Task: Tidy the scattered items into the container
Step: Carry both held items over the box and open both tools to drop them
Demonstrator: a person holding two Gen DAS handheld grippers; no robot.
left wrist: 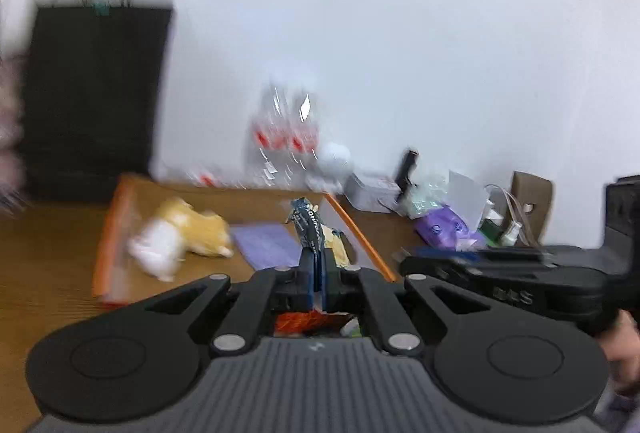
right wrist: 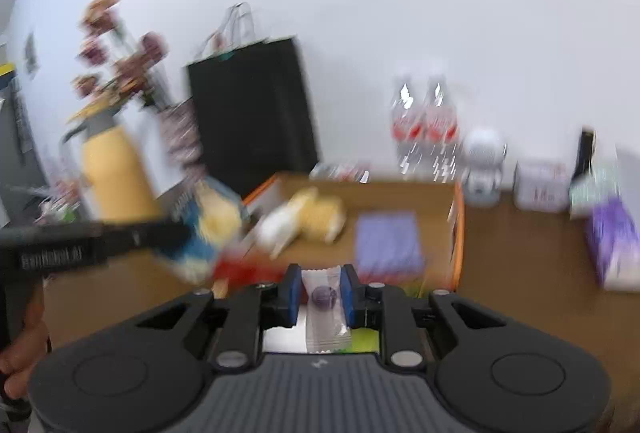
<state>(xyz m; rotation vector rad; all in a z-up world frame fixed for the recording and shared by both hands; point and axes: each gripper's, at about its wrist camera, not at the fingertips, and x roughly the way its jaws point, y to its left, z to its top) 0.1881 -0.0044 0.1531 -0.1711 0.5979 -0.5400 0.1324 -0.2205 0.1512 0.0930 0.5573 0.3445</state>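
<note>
While both views are smeared by blur, the wooden table point(right wrist: 520, 233) shows clearly, and on it the orange-rimmed clear container point(right wrist: 460, 229), which holds a plush toy point(right wrist: 304, 219) and a purple packet point(right wrist: 388, 239). Over its near edge, the left gripper point(left wrist: 318, 265) has its jaws pinched fully together on a dark blue snack bag point(left wrist: 314, 229) (its yellow part hangs to one side). Smaller still, the right gripper point(right wrist: 320, 295) clamps a white wrapped candy point(right wrist: 325, 309) between narrowly parted blue pads point(right wrist: 347, 293).
</note>
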